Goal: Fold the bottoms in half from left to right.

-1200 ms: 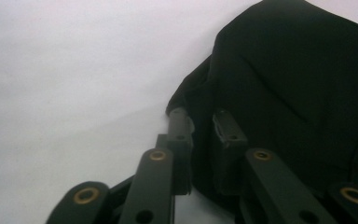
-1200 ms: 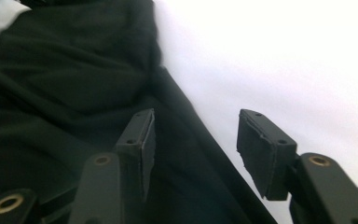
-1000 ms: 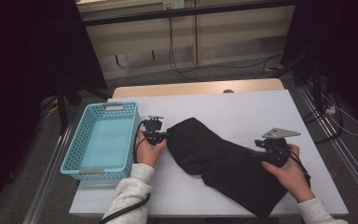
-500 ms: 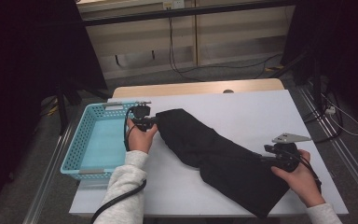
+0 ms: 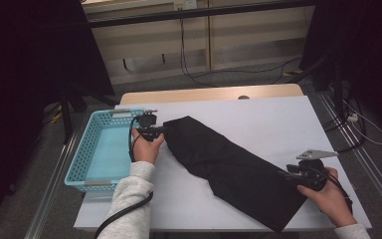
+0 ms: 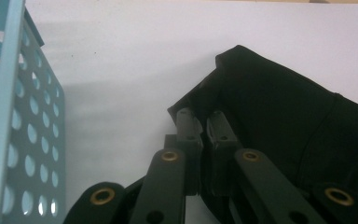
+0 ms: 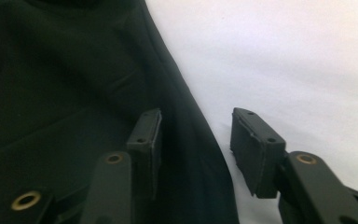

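A black garment (image 5: 229,169), folded into a long band, is laid diagonally across the white table (image 5: 278,119), from just beside the light-blue perforated basket (image 5: 87,164) at the far left down to the near right edge. It appears to be stretched flat between the two hands so that it can be folded or smoothed.

Its upper-left corner is pinched by the left gripper (image 5: 160,130); in the left gripper view the jaws are seen pressed nearly together with a fold of the dark cloth (image 6: 284,121) caught between them, close to the basket wall (image 6: 32,140). This end seems to be held as an anchor, slightly lifted off the table.

At the opposite end, the right gripper (image 5: 284,175) is brought against the garment's right-hand edge. In the right gripper view its jaws have just been closing but are apart: one finger (image 7: 145,133) lies over the cloth (image 7: 65,93), the other (image 7: 254,140) over bare table, with the hem between them and not yet clamped. A grasp of that edge is judged to be the step in hand.
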A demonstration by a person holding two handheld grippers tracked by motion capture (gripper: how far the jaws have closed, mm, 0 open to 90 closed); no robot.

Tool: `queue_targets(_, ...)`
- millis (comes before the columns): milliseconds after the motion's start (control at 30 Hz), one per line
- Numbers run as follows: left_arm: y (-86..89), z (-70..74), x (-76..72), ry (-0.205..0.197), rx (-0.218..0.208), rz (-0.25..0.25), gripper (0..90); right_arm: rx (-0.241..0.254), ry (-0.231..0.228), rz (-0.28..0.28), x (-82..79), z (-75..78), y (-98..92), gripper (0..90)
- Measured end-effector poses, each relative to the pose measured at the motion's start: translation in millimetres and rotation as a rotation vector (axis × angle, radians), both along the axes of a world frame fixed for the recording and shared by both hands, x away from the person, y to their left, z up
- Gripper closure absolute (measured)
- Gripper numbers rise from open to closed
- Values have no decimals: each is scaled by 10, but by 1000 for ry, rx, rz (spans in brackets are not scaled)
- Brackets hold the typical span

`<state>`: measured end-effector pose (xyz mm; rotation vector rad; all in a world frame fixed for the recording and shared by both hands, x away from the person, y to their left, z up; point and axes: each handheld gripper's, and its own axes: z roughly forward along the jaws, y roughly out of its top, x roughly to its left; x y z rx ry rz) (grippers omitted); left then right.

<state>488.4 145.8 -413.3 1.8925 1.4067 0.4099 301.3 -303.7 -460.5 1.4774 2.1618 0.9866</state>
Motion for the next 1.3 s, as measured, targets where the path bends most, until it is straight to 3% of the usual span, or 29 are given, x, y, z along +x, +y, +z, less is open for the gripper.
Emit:
queue_targets(100,-10,-10,2,8,-5,-10,861,-1,-7,-10,-9,-4,-2,555)
queue_targets(167,-15,-22,2,8,-11,-12,861,-15,6,-2,-28,8,15,722)
queue_targets(200,-17,-26,2,8,-14,-12,861,9,24,11,-32,14,10,827)
queue_targets(300,-23,-36,5,2,-22,-16,861,40,43,31,-57,15,0,874)
queue_targets(467,-32,-29,-9,0,-36,-28,861,42,73,26,-59,63,-126,880)
queue_targets(567,-87,-23,-34,-12,-47,-48,861,21,35,-22,-57,106,-309,873)
queue_targets(667,-115,-70,-15,-5,-40,-42,861,10,17,-14,-48,95,-323,855)
queue_targets(767,-98,-129,18,5,-40,-25,859,-13,18,-13,-40,58,-264,780)
queue_targets(933,-103,-182,31,16,-42,-25,856,-18,-47,-17,-39,136,-187,593)
queue_targets(1033,-104,-174,29,12,-39,-28,854,-11,-65,-16,-52,168,-169,558)
queue_targets(1100,-102,-164,27,8,-37,-27,855,-19,-77,-18,-61,193,-150,557)
queue_targets(1133,-94,-152,26,7,-38,-25,856,-19,-83,-18,-65,204,-152,644)
queue_targets(1300,-90,-144,27,8,-32,-29,857,-8,-82,-25,-30,157,-181,736)
